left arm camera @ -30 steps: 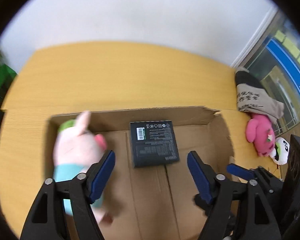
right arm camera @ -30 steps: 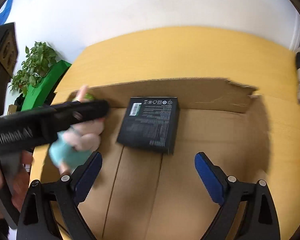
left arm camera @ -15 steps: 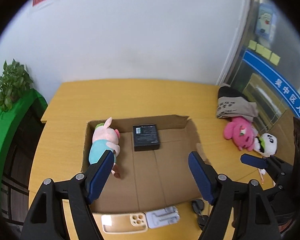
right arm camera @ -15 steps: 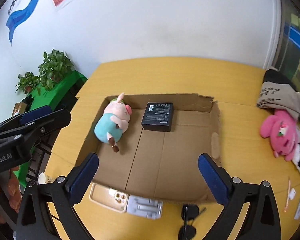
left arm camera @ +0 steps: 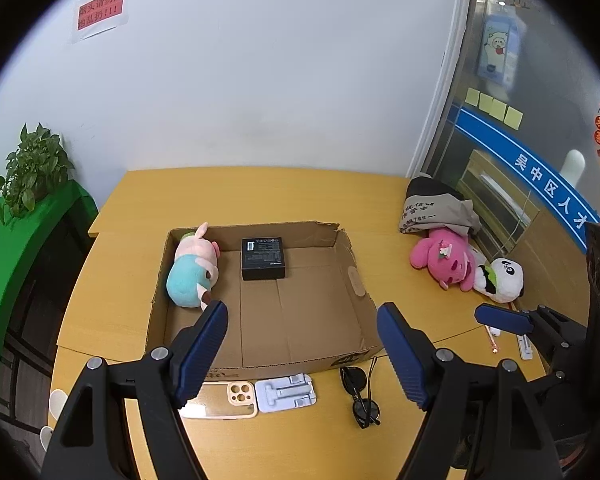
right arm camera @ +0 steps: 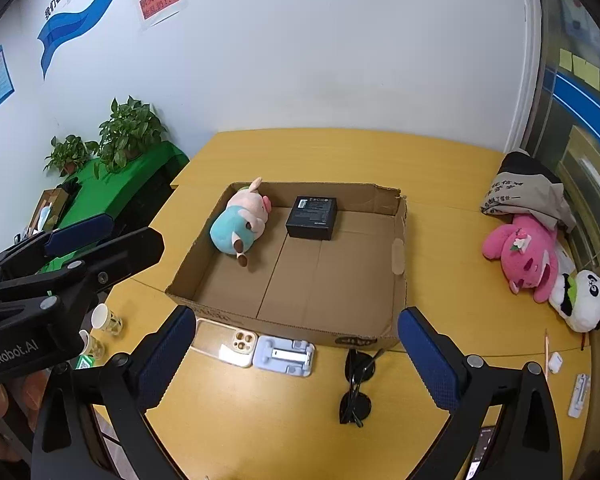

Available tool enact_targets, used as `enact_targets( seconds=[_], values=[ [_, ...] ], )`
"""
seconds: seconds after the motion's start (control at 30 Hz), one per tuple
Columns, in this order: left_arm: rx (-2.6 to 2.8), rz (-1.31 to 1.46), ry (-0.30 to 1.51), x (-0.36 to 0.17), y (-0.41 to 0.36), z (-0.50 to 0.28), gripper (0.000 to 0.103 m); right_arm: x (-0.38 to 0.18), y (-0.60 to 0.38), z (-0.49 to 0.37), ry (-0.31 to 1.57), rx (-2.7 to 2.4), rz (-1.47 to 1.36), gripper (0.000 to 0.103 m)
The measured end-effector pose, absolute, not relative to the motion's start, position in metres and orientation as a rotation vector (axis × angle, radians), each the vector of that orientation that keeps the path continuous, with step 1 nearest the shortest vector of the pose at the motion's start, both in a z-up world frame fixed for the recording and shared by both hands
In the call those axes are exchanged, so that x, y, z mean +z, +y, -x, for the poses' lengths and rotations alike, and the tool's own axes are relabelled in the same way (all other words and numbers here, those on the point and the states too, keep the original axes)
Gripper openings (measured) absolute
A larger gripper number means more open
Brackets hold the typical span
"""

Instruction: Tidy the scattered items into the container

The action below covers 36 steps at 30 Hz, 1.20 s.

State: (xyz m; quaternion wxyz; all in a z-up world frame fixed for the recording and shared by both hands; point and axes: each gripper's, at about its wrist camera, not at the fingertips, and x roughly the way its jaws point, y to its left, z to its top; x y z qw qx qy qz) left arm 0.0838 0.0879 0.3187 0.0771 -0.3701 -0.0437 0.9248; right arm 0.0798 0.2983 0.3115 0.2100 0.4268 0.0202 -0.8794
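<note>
An open cardboard box sits mid-table. Inside lie a pink-and-teal pig plush at the left and a black box at the back. In front of the cardboard box lie a phone case, a white phone stand and black sunglasses. A pink plush and a panda plush lie at the right. My left gripper and right gripper are open and empty, held above the near items.
A folded bag lies at the back right. Small white items and a pencil lie at the near right. Paper cups stand at the table's left edge. A green cabinet with plants stands left.
Both grippers have pulled back and up from inside the cardboard box. The pig plush, blurred in motion beside the left gripper a second ago, now lies still in the box.
</note>
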Motion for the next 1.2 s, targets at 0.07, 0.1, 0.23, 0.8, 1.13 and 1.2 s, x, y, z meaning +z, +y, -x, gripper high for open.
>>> enact_targets(
  seconds=[0.07, 0.1, 0.23, 0.8, 1.13, 1.2],
  values=[
    [2.767, 1.094, -0.138, 0.322, 0.081, -0.089, 0.077, 0.316, 0.297, -0.089, 0.059, -2.459, -1.179, 0.102],
    [2.764, 1.083, -0.138, 0.324, 0.077, -0.092, 0.077, 0.318, 0.295, -0.092, 0.063, -2.465, -1.176, 0.102],
    [2.735, 1.095, -0.106, 0.325, 0.058, -0.095, 0.077, 0.319, 0.282, -0.099, 0.045, -2.494, -1.194, 0.102],
    [2.716, 1.227, -0.193, 0.286, -0.04, -0.117, 0.077, 0.286, 0.208, -0.091, 0.097, -2.479, -1.339, 0.102],
    [2.836, 1.273, -0.333, 0.281, -0.069, -0.13, 0.077, 0.281, 0.198, -0.061, 0.19, -2.431, -1.313, 0.102],
    [2.859, 1.294, -0.361, 0.281, -0.068, -0.131, 0.077, 0.278, 0.198, -0.054, 0.204, -2.407, -1.308, 0.102]
  ],
)
